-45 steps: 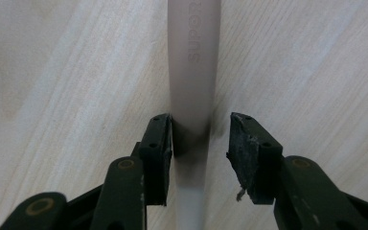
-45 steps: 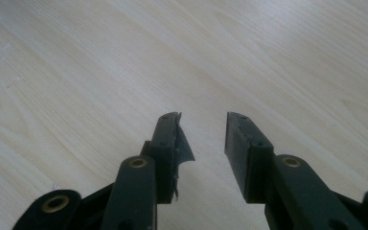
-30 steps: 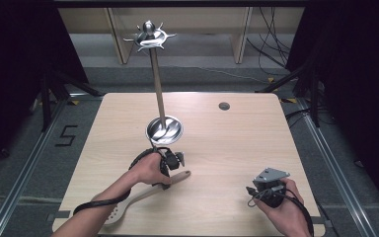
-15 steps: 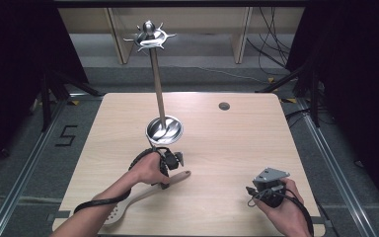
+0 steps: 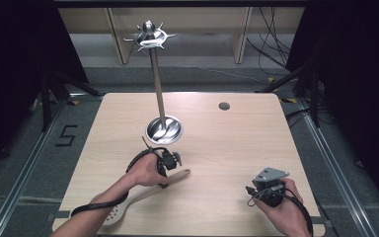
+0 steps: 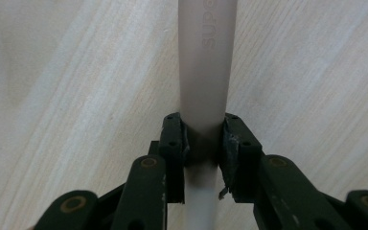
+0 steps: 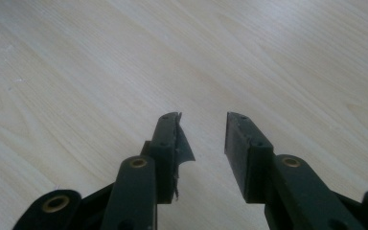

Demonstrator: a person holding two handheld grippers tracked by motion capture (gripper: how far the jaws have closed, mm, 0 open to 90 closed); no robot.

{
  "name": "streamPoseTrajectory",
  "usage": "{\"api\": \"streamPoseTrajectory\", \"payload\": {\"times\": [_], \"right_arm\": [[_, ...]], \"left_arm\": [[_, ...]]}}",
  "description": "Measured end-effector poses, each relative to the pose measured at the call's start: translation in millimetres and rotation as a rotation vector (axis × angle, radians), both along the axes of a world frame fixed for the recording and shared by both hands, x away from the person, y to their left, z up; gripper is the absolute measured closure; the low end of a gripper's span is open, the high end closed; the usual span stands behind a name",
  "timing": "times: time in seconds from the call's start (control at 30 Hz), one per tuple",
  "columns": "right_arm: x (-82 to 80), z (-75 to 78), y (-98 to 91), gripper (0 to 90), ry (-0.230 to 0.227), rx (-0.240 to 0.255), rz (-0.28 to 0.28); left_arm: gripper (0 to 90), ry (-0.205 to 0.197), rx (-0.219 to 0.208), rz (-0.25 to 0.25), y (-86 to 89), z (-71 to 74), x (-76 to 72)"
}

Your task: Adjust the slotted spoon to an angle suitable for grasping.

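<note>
**Spoon clamped at the handle, stand waiting ahead**

Your slotted spoon [image 5: 145,193] lies flat on the table [image 5: 237,143] near its front-left corner, pale handle pointing toward the middle and the perforated bowl back under your left forearm. The left gripper [image 5: 170,160] has its jaws pressed tight on that handle; in the left gripper view the handle [image 6: 204,72] runs straight up between the two black pads, which meet its sides with no gap.

Against the pictures from a second ago, almost nothing has moved: the left hand has edged only slightly, and the spoon keeps its line on the wood. I read that as a grasp just settled and the lift not yet begun (the spoon looks to be resting on the table).

The handle is smooth, matte and off-white, probably plastic or silicone, with raised lettering near its far end; it is rounded, so it may roll in the pads if you tilt fast. The table is light wood-grain laminate. Just beyond the left gripper rises the stand [image 5: 164,129], a shiny dished metal base, a slim post and a crown of hooks [image 5: 148,37] on top.

Your right gripper [image 5: 266,183] rests near the front-right corner, jaws parted around nothing but bare table.
</note>
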State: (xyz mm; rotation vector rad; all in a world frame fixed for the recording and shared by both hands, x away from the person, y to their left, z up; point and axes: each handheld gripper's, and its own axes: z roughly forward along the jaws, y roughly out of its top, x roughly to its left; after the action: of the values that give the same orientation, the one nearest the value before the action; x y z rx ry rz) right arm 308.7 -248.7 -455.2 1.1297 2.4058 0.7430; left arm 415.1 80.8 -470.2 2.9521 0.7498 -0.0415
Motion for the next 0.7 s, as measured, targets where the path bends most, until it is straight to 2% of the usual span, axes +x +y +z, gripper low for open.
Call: {"api": "streamPoseTrajectory", "payload": {"times": [0.1,0.17,0.23,0.27,0.5,0.53,0.63,0.67,0.7], "right_arm": [[0.3,-0.1,0.2,66.2,-0.001,0.0,0.002],[0.3,-0.1,0.1,66.2,-0.001,0.001,0.001],[-0.9,-0.4,1.3,66.2,0.005,0.01,-0.014],[0.2,0.1,0.1,66.2,-0.002,0.001,0.0],[-0.8,1.3,0.3,66.1,0.008,0.008,-0.012],[-0.2,0.6,-0.4,66.1,-0.004,0.0,-0.001],[-0.7,1.2,0.4,66.1,0.008,0.007,-0.012],[-0.3,0.7,-0.1,66.1,-0.002,0.001,-0.003],[-0.3,0.6,-0.1,66.1,-0.004,-0.001,-0.002]], "left_arm": [[72.0,-0.006,-0.001,0.002,1.7,5.1,-1.4],[72.0,-0.026,-0.029,0.014,4.7,7.6,-2.8],[72.0,-0.03,-0.034,0.018,7.1,11.2,-3.5],[72.0,-0.04,-0.045,0.022,9.4,13.8,-4.4],[72.1,-0.076,-0.101,0.038,19.6,26.7,-9.9],[72.1,-0.081,-0.103,0.038,21.2,28.5,-9.9],[72.1,-0.108,-0.145,0.081,28.2,36.4,-10.8],[72.1,-0.117,-0.18,0.113,29.0,36.3,-12.4],[72.1,-0.126,-0.197,0.12,32.0,39.6,-12.7]]}}
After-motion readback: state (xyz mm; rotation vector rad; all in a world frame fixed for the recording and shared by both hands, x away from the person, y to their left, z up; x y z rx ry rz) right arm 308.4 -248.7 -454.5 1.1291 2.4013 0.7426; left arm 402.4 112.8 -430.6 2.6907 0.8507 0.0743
